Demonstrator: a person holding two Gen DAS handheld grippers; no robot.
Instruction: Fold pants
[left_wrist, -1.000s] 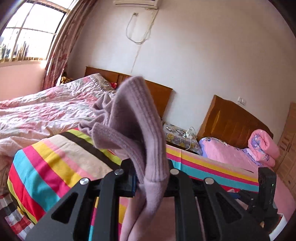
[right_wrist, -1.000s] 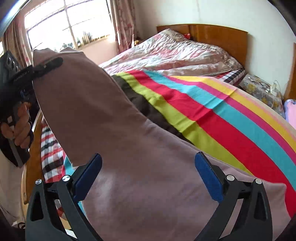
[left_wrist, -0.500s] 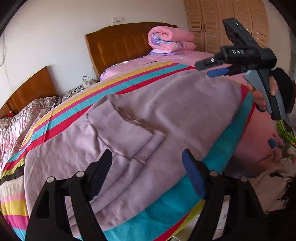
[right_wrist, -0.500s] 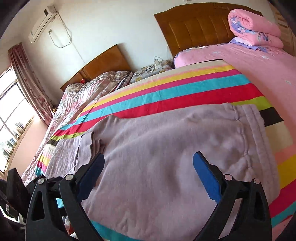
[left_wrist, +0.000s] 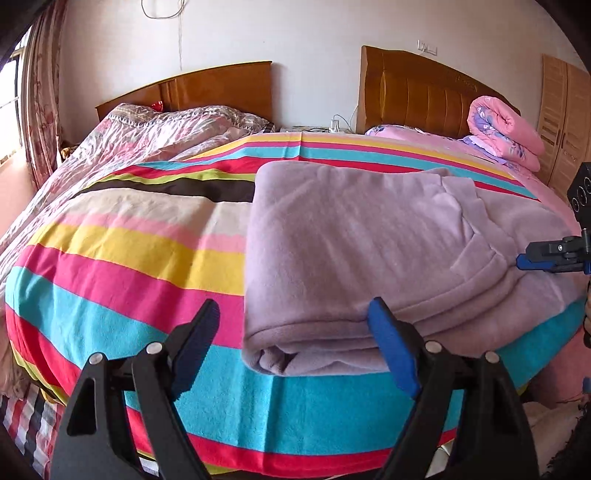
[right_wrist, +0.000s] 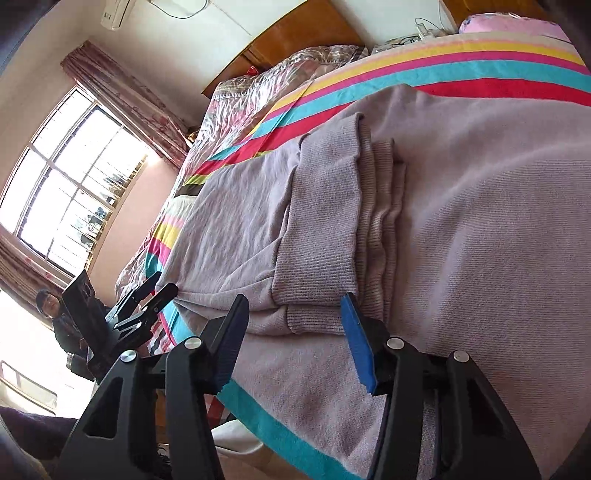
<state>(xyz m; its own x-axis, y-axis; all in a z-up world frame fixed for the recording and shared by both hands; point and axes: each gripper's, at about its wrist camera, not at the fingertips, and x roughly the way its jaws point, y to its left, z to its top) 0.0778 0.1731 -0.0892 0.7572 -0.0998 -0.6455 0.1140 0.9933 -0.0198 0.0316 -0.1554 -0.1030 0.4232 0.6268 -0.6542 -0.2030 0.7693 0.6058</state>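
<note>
Pants (left_wrist: 369, 251): pale lilac fleece, lying folded on the striped blanket (left_wrist: 129, 258) near the bed's front edge. Several layers are stacked. The folded edge at the near-left corner shows a rolled lip with a small gap beneath. The right wrist view shows ribbed cuffs (right_wrist: 321, 229) laid over the wider body of the pants, their hems overlapping in steps.

Left gripper (left_wrist: 291, 343): jaws spread and opening a little further, nothing pinched. The near-left corner of the pants sits between the fingers, and the right blue pad (left_wrist: 391, 347) stands in front of the fold. Whether it touches the cloth is not clear.

Right gripper (right_wrist: 295, 339): jaws closing, pads not pressing on anything. The cuff hem lies just beyond the tips, roughly between them.

Around: the blanket has bands of teal, red, pink, yellow, cream and dark brown. A floral quilt (left_wrist: 147, 136) covers the bed to the left. Two wooden headboards (left_wrist: 424, 88) stand against the wall, and a rolled pink duvet (left_wrist: 506, 129) sits far right. The right wrist view takes in a barred window (right_wrist: 74, 184) and a curtain.

Hard to make out: only the right gripper's tip enters the left view's right edge. The person behind the left gripper is small and backlit. The pants' far right end runs out of frame.
</note>
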